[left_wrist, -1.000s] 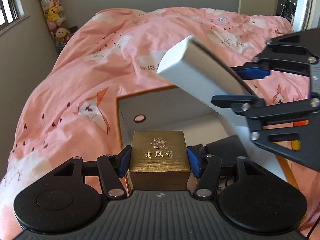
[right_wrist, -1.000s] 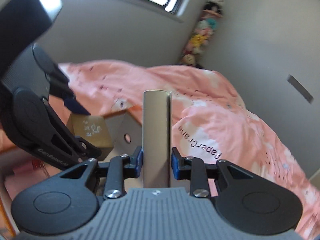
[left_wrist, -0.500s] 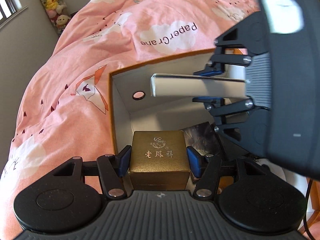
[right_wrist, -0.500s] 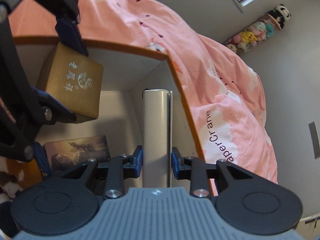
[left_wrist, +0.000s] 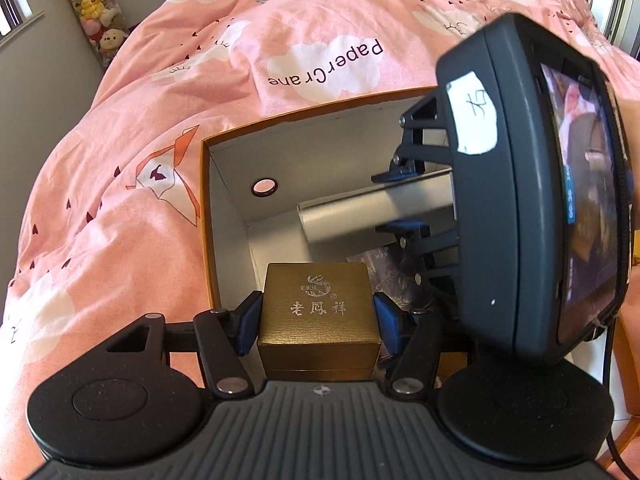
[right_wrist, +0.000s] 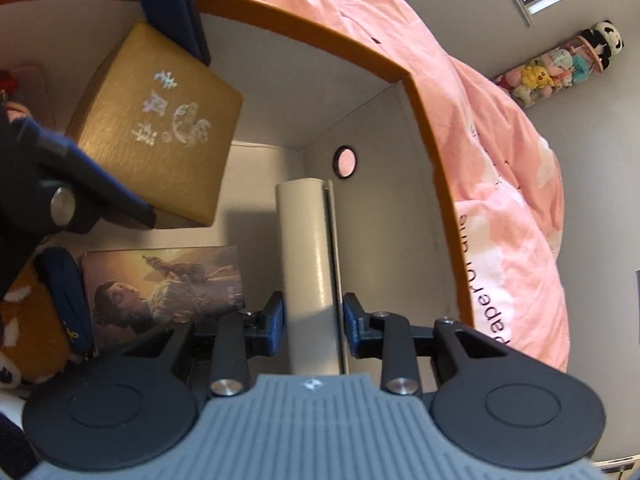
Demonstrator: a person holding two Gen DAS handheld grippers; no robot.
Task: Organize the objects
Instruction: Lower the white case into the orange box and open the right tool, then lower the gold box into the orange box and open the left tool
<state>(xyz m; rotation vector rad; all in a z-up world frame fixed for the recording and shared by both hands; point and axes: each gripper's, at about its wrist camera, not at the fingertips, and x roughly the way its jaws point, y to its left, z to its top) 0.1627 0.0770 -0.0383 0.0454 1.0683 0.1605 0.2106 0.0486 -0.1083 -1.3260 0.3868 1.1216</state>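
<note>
I had left gripper (left_wrist: 318, 322) clamped on gold box (left_wrist: 318, 312), right gripper (right_wrist: 313, 326) pinching grey case (right_wrist: 310, 272) edge-on, frame centre, so both fit the storage box (left_wrist: 320, 148).

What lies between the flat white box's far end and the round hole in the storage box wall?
Nothing: in the right wrist view only bare pale wall separates the flat white box from the round hole.

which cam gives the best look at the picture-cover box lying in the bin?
Right wrist. The picture-cover box lies flat on the storage box floor, its printed face mostly visible. In the left wrist view, only a dark sliver shows, hidden behind the gold box and right tongs.
</note>
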